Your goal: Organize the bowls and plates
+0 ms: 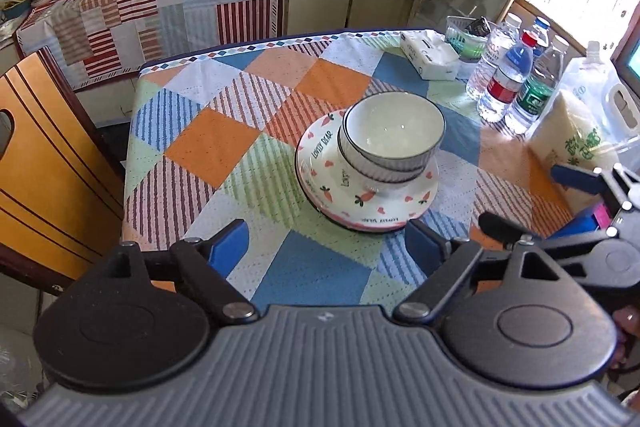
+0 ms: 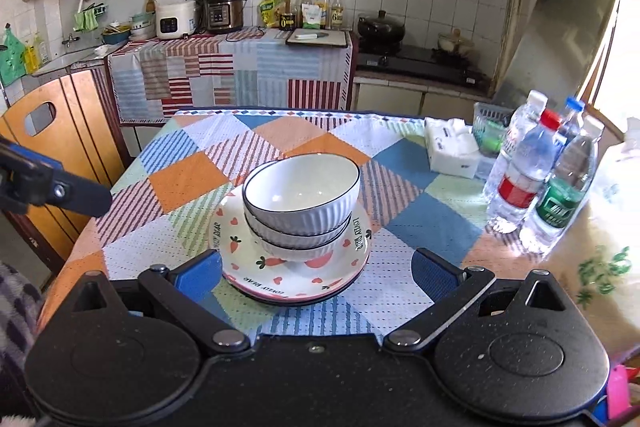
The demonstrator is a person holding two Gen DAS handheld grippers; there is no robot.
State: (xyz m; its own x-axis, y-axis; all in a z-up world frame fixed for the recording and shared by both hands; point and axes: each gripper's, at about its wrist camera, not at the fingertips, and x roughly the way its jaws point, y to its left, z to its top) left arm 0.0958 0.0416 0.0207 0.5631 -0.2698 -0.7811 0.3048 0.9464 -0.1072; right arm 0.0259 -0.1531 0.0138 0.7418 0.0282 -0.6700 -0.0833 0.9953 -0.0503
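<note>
The stack sits near the middle of the desk (image 1: 192, 147): three nested ribbed bowls (image 1: 394, 131) on a pile of carrot-print plates (image 1: 320, 183). The bowls lean, the top rim tipping toward the water bottles (image 1: 516, 83) at about 2 o'clock. From the left tongs (image 1: 326, 247) the stack lies just ahead at 12 o'clock, slightly right of centre; from the right tongs (image 2: 318, 275) it also lies at 12 o'clock, a touch left. Both tongs stand wide apart with nothing between the pads, clear of the crockery. Neither hand looks clearly nearer. Being round, the stack has no long axis; the lean is what any straightening move would probably turn on.

The left view shows the right tongs at 3 o'clock; the right view shows a left finger at 9 o'clock, plus the plates' stacked edges more plainly.
</note>
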